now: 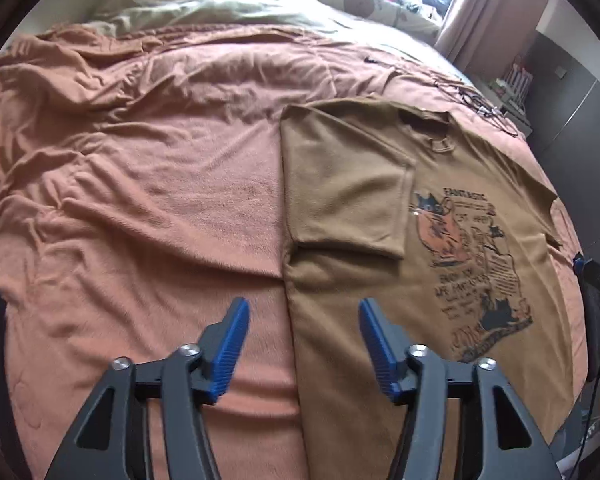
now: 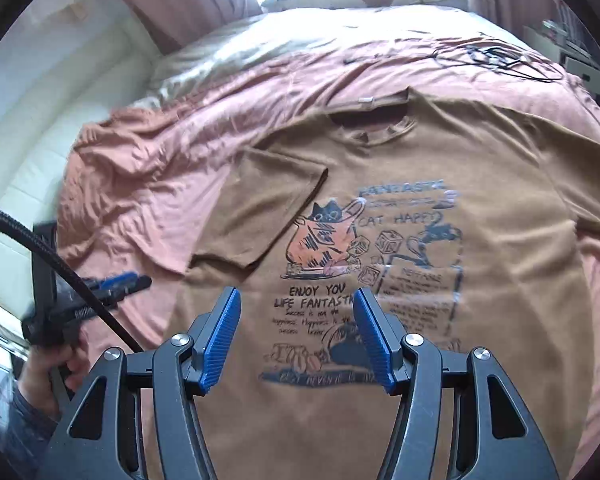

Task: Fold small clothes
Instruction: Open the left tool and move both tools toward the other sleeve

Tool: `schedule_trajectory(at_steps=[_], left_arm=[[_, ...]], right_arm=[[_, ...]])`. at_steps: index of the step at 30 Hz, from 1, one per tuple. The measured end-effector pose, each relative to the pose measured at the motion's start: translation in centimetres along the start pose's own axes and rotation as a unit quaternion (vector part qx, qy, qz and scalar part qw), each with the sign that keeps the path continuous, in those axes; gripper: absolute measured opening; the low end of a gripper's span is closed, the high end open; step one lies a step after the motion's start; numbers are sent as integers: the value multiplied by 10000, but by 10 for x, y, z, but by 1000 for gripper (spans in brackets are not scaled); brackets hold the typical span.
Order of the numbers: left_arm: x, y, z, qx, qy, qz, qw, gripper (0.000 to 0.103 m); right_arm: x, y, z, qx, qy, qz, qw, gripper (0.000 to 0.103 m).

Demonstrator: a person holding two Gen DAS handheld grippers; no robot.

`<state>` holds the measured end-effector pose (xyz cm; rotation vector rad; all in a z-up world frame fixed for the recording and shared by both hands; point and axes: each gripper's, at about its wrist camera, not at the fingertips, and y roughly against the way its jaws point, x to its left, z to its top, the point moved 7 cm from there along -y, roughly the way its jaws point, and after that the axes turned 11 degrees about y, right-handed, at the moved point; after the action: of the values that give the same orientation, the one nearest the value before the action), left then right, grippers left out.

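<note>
Left gripper (image 1: 302,340) agape — straddling t-shirt (image 1: 380,184) edge | bedspread (image 1: 140,184)

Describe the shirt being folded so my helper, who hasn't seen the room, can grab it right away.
Start at the bed, covered by a rumpled salmon-pink blanket. Lying flat on it is a brown T-shirt, collar toward the pillows, one sleeve already folded inward. It's the only garment there with a cartoon cat print and "ENJOY YOU LIFE" lettering on its chest.
</note>
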<state>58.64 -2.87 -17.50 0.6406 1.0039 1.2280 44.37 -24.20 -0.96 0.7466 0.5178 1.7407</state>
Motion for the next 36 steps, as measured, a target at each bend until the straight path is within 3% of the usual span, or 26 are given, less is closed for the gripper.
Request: schedule_trajectory(at_steps=[9,13,15,16,17,22,27,36], left_arm=[[-33,75,-36,-533,-101,-191,9983,81],[-51,106,-55,-718,-96,-341,9968,85],[-60,118,-63,-810,-66,-382,9960,94],[-64,125,-68,-860,-50,-398,9955,96],[-70,134,-74,-938,-39,-440,9946,100],[-91,161,-101,-1147,-181,-443,9922,102],[-115,183,-130,-1297,-282,-431,9902,102],[-170,200,-162,-1268,-579,-676,9879,102]], right_arm=[[5,98,-40,-558,-66,-100,9984,57],[-7,131,-65,-512,-210,-328,9979,57],[-14,148,-73,-536,-293,-483,9970,63],[-16,160,-78,-607,-335,-514,9963,80],[-19,173,-85,-706,-368,-555,9953,89],[-22,219,-110,-911,-387,-743,9923,90],[-25,260,-146,-1095,-444,-846,9894,103],[-50,293,-189,-1225,-774,-787,9863,103]])
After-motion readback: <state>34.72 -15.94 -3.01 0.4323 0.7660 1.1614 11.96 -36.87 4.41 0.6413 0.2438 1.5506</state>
